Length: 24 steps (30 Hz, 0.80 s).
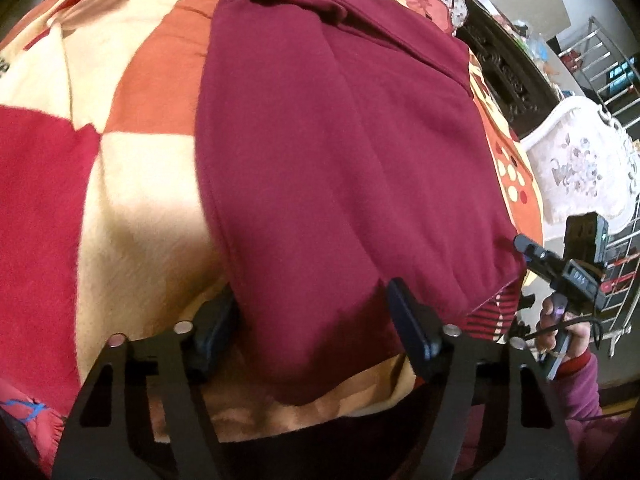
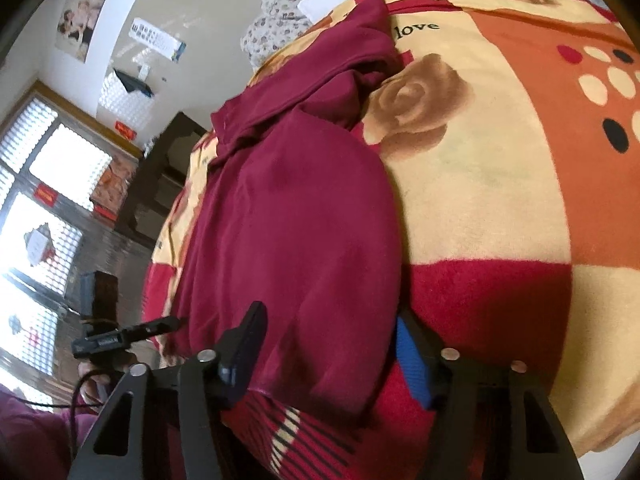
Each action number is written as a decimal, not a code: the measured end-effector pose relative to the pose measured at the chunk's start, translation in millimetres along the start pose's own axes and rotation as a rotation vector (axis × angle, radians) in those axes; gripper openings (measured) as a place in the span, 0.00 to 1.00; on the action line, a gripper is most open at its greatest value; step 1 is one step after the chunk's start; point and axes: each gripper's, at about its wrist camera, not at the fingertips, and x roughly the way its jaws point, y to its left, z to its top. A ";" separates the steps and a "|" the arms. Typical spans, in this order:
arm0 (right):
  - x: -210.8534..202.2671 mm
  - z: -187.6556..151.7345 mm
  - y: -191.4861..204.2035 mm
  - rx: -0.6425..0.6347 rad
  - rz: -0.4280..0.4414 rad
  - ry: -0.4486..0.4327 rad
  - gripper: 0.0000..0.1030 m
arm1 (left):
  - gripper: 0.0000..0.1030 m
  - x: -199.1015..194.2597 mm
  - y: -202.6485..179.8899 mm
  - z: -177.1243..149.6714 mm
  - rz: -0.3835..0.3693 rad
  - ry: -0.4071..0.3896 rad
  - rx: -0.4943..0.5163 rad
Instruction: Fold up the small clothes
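Left wrist view: maroon garment (image 1: 340, 152) lies spread on a patterned blanket (image 1: 132, 184) covering a bed, its length running from the near edge toward the far end. The garment's near hem drapes down between the two fingers of the left gripper (image 1: 316, 326). Left finger (image 1: 218, 326) sits at the garment's left edge, partly tucked behind the cloth; right finger (image 1: 412, 328) stands against the cloth on the other side. Jaws apart with the hem between them; whether the pads press the cloth I cannot tell.

Right gripper (image 1: 536, 256) shows at the right edge of this view, just beside the garment's near right corner, held by a hand (image 1: 560, 328) in a purple sleeve.

Right wrist view: same garment (image 2: 292, 216) runs from near to far, with bunched folds at the far end. Its near corner hangs between the right gripper's (image 2: 332, 356) fingers: dark finger (image 2: 244, 348) on the left, blue-padded finger (image 2: 412, 360) on the right, partly hidden behind the cloth edge. Jaws apart; grip on the cloth not clear. Left gripper (image 2: 160, 326) appears low on the left, at the garment's other near corner.
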 end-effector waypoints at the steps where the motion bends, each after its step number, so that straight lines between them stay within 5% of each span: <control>1: 0.7 -0.4 0.1 0.000 -0.002 0.000 0.47 | 0.54 -0.1 1.1 0.6 0.000 -0.006 -0.012; 2: 1.7 -1.0 -0.1 0.000 -0.002 -0.002 0.34 | 0.25 0.2 2.5 1.2 -0.003 -0.015 -0.024; 3: 3.0 -1.7 -1.0 0.003 -0.002 -0.005 0.21 | 0.09 3.5 5.5 1.6 -0.028 -0.005 -0.046; 6: 6.6 -3.5 2.4 -0.005 0.000 0.000 0.10 | 0.07 10.3 16.7 0.5 -0.080 -0.004 -0.114; 14: -27.3 -15.1 60.6 -0.099 0.135 0.042 0.08 | 0.06 -66.1 8.7 3.6 -0.092 -0.134 0.038; 18: -21.9 -31.3 77.2 -0.163 0.088 0.106 0.08 | 0.05 -71.0 31.4 -8.9 -0.059 -0.119 -0.005; 24: 6.0 -38.0 35.7 -0.044 0.016 0.175 0.08 | 0.05 -41.4 63.0 -16.5 -0.032 -0.066 -0.115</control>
